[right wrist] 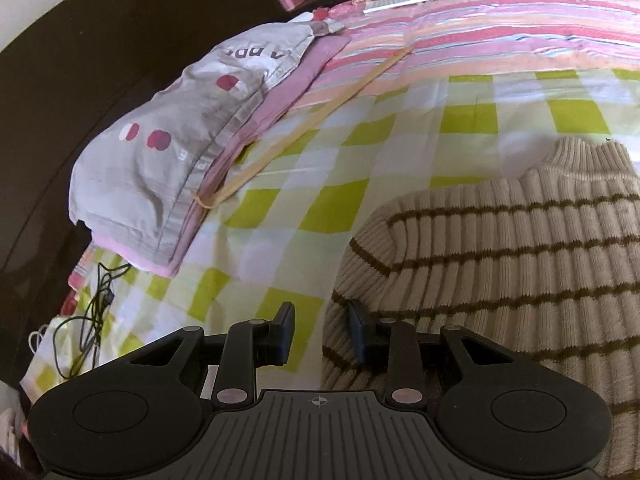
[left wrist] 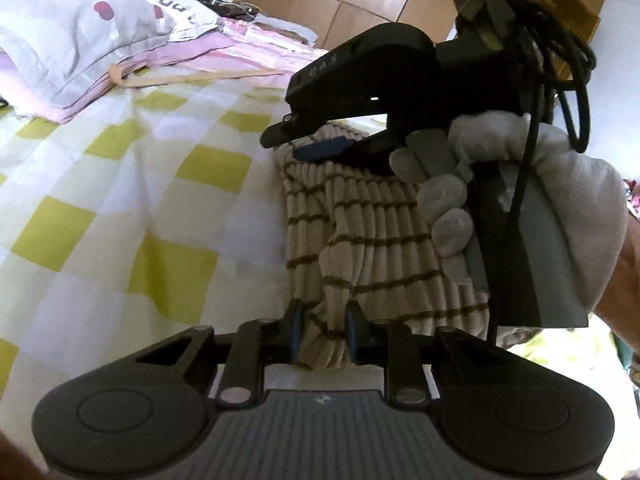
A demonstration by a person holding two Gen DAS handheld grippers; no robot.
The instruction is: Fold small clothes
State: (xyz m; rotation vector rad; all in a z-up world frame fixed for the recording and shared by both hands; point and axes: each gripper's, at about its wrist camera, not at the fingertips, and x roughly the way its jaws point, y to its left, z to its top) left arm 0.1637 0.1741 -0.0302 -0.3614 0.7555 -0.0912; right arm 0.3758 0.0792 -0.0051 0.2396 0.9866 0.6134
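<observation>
now the striped sweater lies on the checked bedspread. the left gripper is clenched on a bunched fold of it, probably to lift that edge over. the right gripper seems parted, one finger against the knit's edge, its grip unclear.

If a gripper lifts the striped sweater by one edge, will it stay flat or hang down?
The striped sweater would probably hang and sag: its ribbed knit already bunches between the left gripper fingers. It looks thick, so likely rather heavy for small clothing. The ribs should resist slipping.
</observation>
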